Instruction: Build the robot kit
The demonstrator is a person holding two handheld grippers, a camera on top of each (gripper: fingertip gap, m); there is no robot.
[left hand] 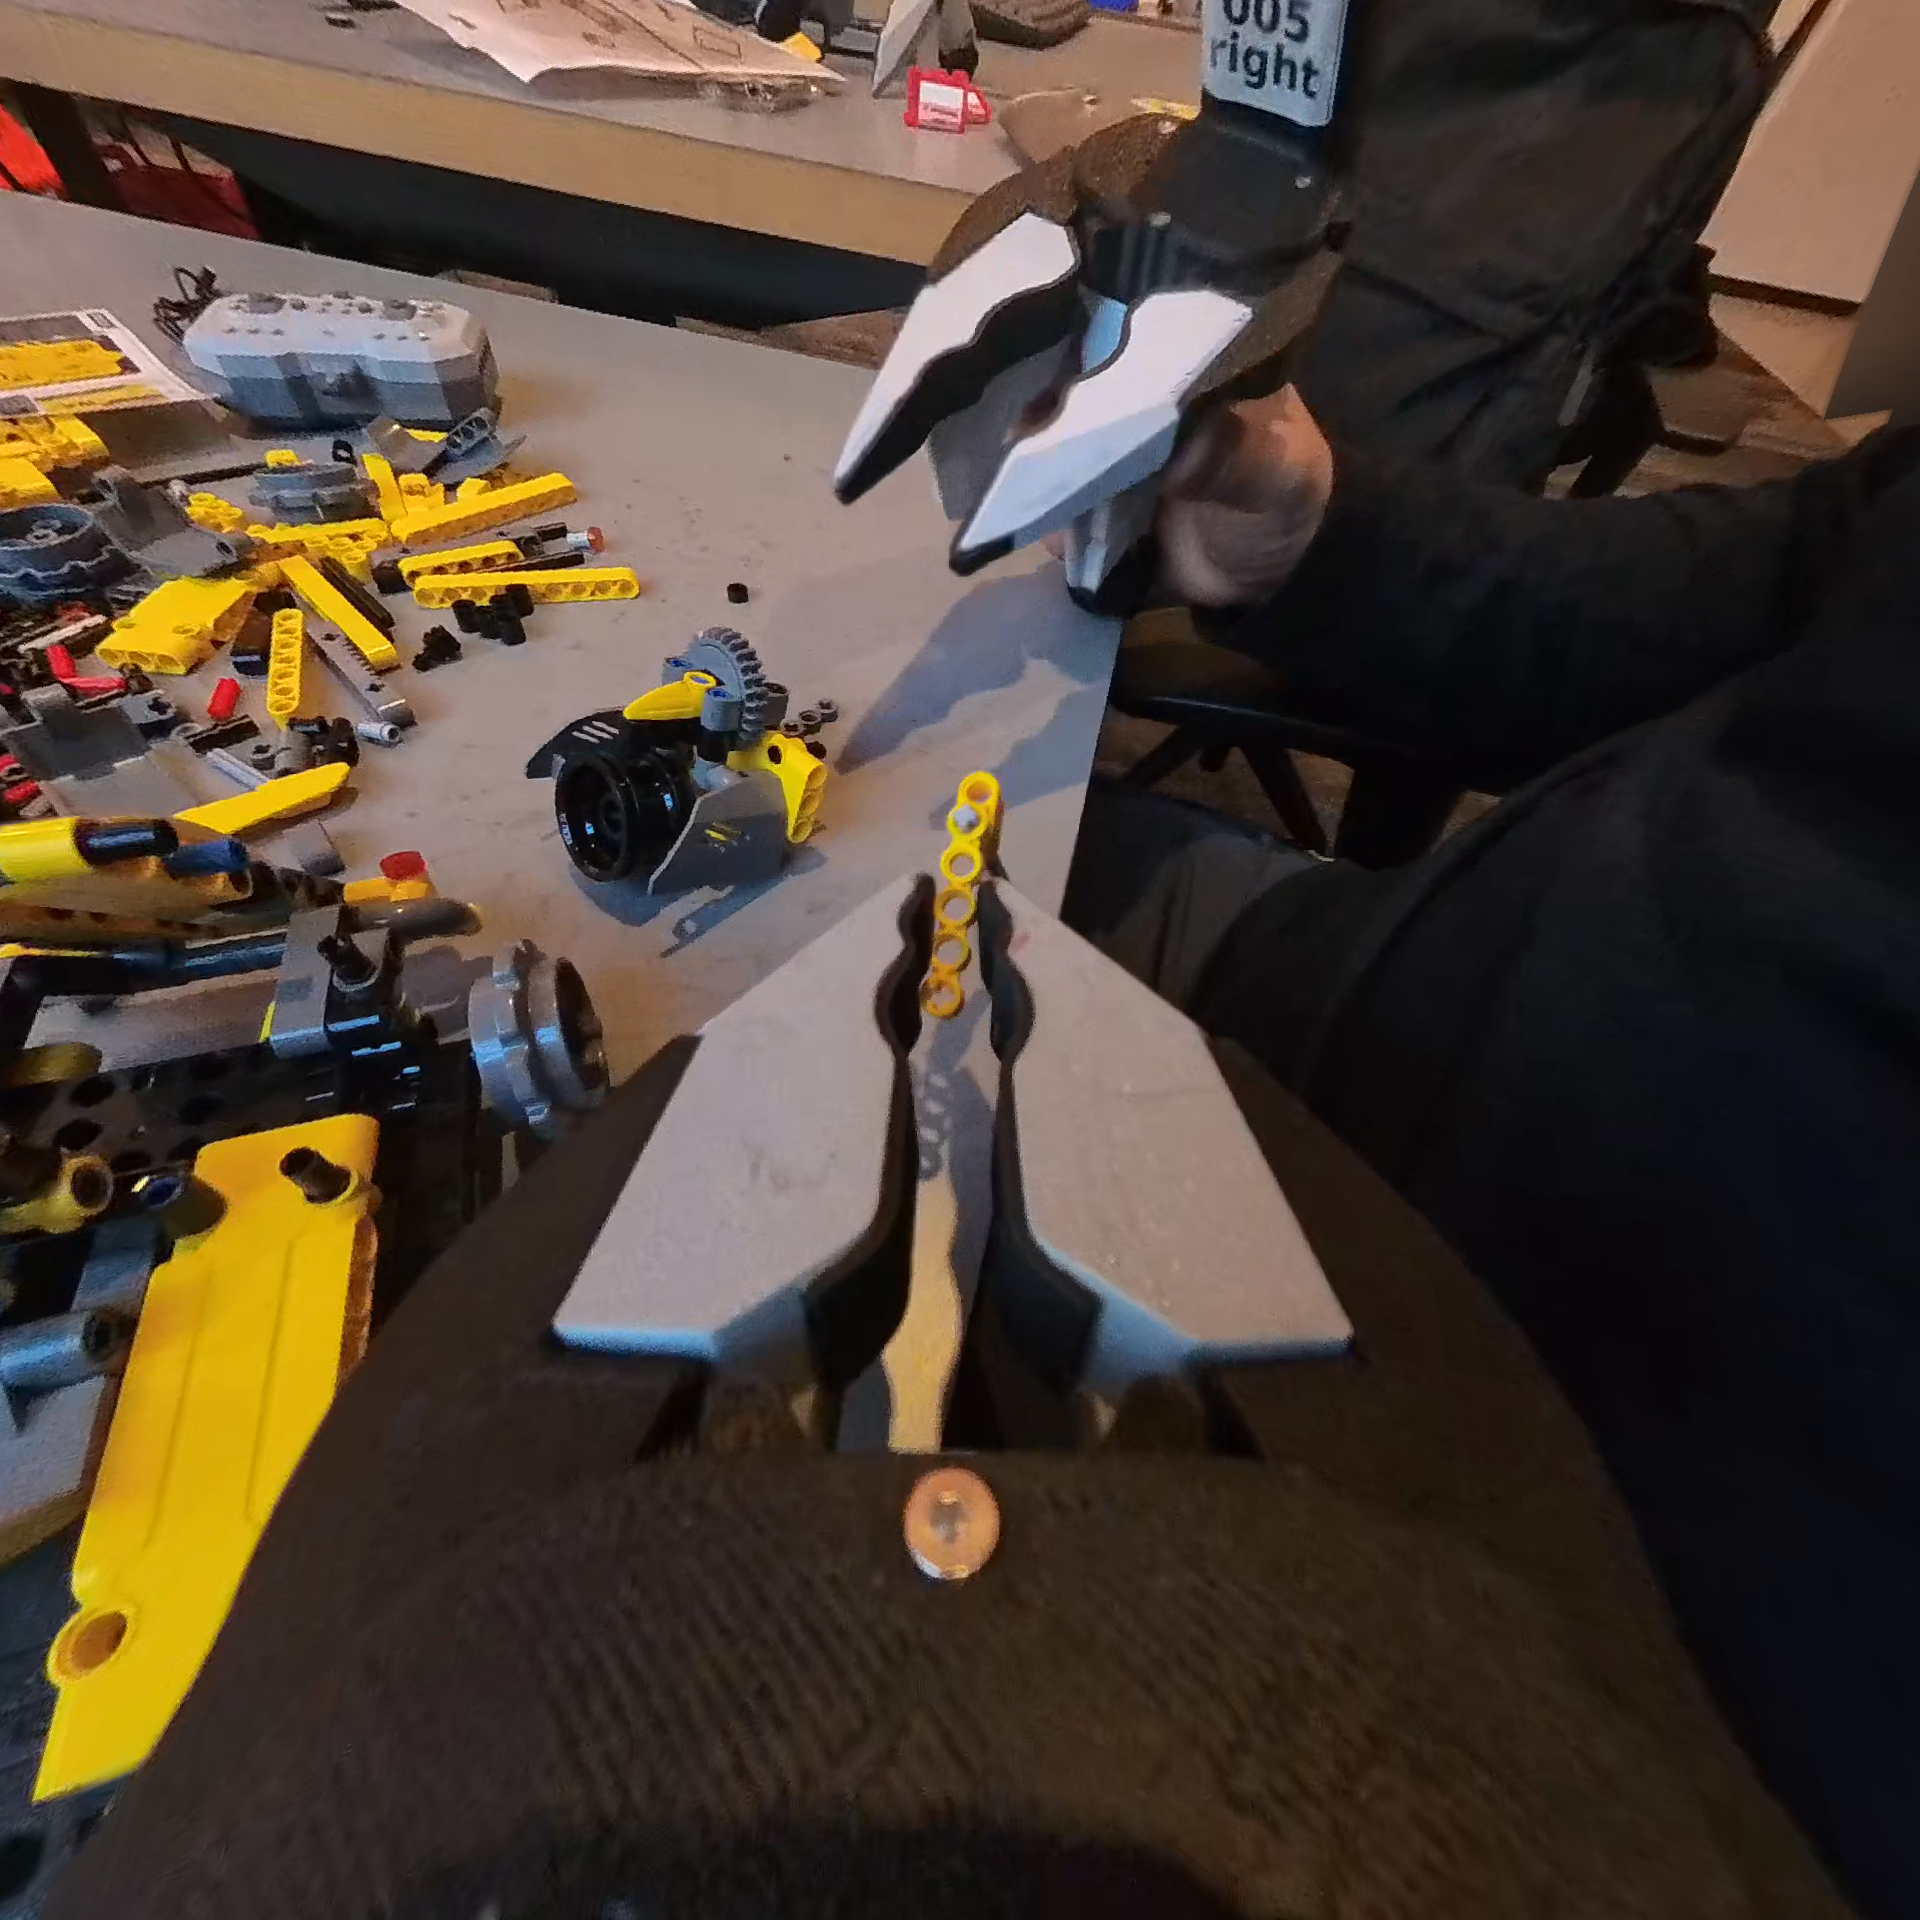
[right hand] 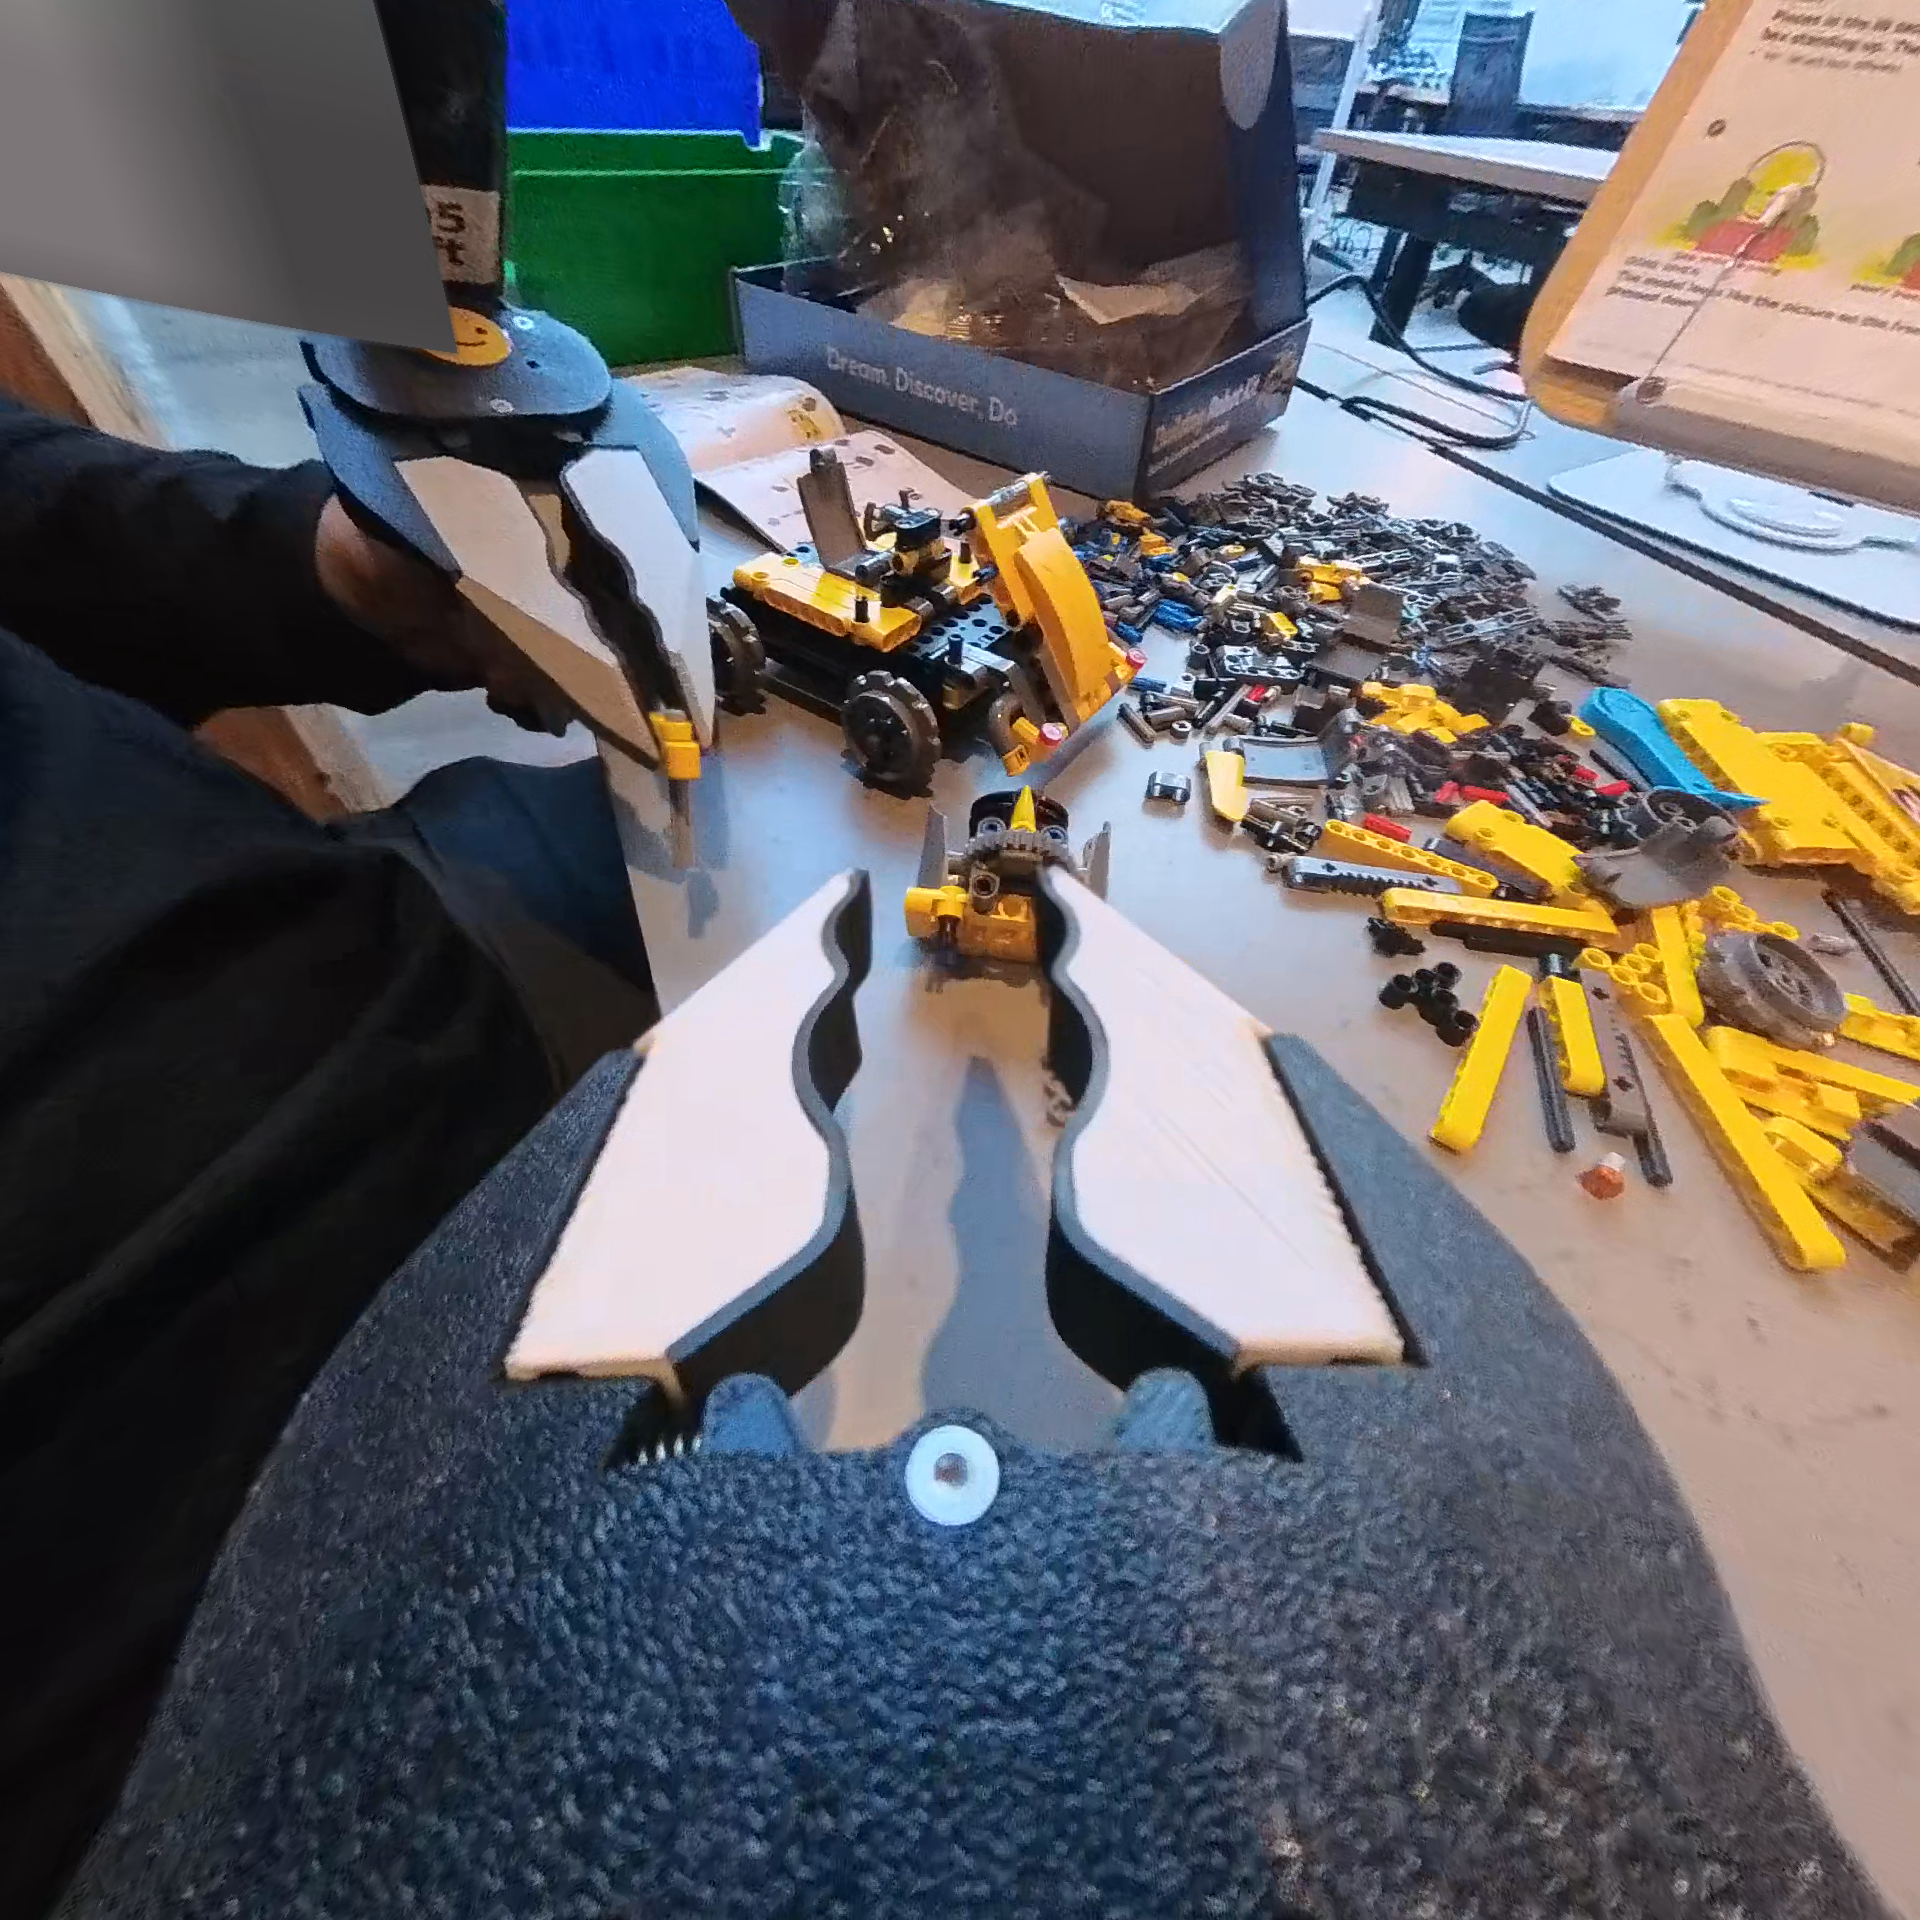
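1. Yellow, hole-pierced beam (left hand: 961,894) is pinched on edge between the tips of the left gripper (left hand: 951,914). The fingers are nearly closed on its lower part, and its upper end sticks out past them. It is held in the air just over the near edge of the grey table (left hand: 727,488).
2. Right of that stands a partly built yellow-and-black vehicle (right hand: 914,644), farther back on the table.
3. Nearer lies a small wheel-and-gear assembly (left hand: 686,769), alone on bare tabletop.
4. The right gripper (right hand: 954,883) hangs above the table with its fingers spread wide and nothing between them. The assembly lines up with its gap from its own camera, but the left wrist view shows the gripper raised clear of it.
5. Farther right sprawls a dense pile of loose parts (right hand: 1558,831).
6. Behind are an open cardboard box (right hand: 1039,343) and, far right, a propped printed page (right hand: 1745,208).
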